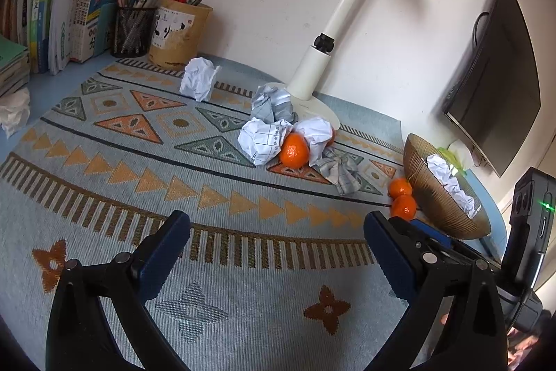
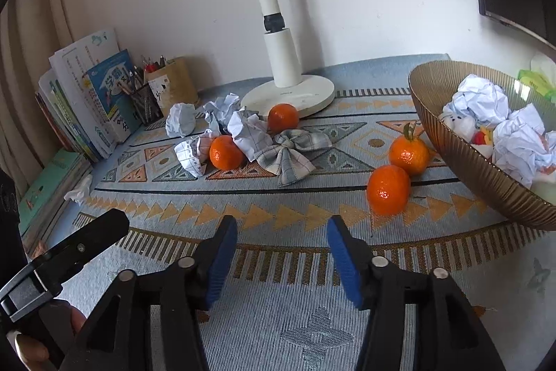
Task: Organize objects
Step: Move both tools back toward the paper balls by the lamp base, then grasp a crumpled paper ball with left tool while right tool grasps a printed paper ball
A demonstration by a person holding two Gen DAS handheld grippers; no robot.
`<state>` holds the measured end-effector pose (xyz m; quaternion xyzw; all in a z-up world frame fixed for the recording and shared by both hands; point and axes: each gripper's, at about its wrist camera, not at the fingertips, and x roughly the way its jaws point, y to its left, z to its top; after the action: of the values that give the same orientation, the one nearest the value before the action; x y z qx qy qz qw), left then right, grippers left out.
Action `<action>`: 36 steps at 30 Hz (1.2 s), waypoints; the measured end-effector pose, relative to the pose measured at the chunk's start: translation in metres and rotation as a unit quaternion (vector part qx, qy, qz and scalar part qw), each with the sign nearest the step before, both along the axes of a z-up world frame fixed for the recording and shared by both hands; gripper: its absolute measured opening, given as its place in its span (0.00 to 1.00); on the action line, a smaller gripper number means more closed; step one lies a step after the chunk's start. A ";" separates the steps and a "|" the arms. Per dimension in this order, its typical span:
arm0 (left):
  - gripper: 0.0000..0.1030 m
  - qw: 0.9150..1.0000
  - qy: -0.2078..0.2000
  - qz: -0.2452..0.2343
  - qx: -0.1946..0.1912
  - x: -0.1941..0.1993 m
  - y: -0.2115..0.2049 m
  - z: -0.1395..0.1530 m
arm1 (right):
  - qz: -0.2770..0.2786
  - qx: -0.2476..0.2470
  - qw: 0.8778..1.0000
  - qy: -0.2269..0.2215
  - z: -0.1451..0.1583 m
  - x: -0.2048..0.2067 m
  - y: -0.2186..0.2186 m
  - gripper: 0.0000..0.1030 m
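Several oranges lie on the patterned mat: one [image 2: 388, 189] nearest the right gripper, one with a stem [image 2: 408, 154] by the brown bowl [image 2: 462, 159], one [image 2: 226, 152] among crumpled papers [image 2: 250, 134], one [image 2: 283, 118] by the lamp base. A plaid bow [image 2: 288, 152] lies mid-mat. The bowl holds crumpled paper [image 2: 483, 99] and a small toy. My right gripper [image 2: 282, 228] is open and empty above the mat. My left gripper [image 1: 276, 223] is open and empty; the orange [image 1: 294, 151], papers [image 1: 262, 141] and bowl [image 1: 438, 197] show ahead of it.
A white desk lamp [image 2: 288, 93] stands at the back. Books [image 2: 87, 99], a mesh pen cup [image 2: 146, 105] and a tan pen holder [image 2: 173, 82] line the back left. A dark monitor [image 1: 493, 82] stands at the right. A tissue [image 1: 14, 110] lies at the left.
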<state>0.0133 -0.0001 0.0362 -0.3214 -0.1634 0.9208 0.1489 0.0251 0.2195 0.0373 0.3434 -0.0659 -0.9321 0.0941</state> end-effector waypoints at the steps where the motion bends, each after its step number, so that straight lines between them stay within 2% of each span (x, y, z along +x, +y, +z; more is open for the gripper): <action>1: 0.97 1.000 0.000 0.000 0.001 -0.001 -0.001 0.000 | 0.001 0.002 1.000 0.002 0.000 0.001 -0.001 0.57; 25: 0.97 1.000 0.002 0.002 -0.001 0.001 -0.002 0.000 | 0.004 0.020 1.000 0.003 -0.001 0.000 -0.007 0.57; 28: 0.97 1.000 -0.013 -0.007 -0.004 -0.001 -0.007 0.006 | 0.021 0.028 0.999 -0.019 -0.002 -0.007 -0.013 0.57; 30: 0.96 1.000 -0.012 -0.024 -0.016 -0.006 -0.018 0.024 | 0.053 0.007 0.997 -0.061 -0.001 -0.016 -0.023 0.57; 33: 0.97 0.997 0.037 0.000 -0.064 -0.022 -0.047 0.064 | 0.093 -0.028 0.992 -0.082 0.016 -0.031 -0.048 0.57; 36: 0.97 0.993 0.023 -0.024 -0.110 -0.072 -0.063 0.074 | 0.094 -0.043 0.990 -0.100 0.021 -0.059 -0.078 0.57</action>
<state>-0.0587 -0.0629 0.1099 -0.3184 -0.0496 0.9365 0.1382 -0.0342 0.1411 0.0582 0.4350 -0.0826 -0.8764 0.1894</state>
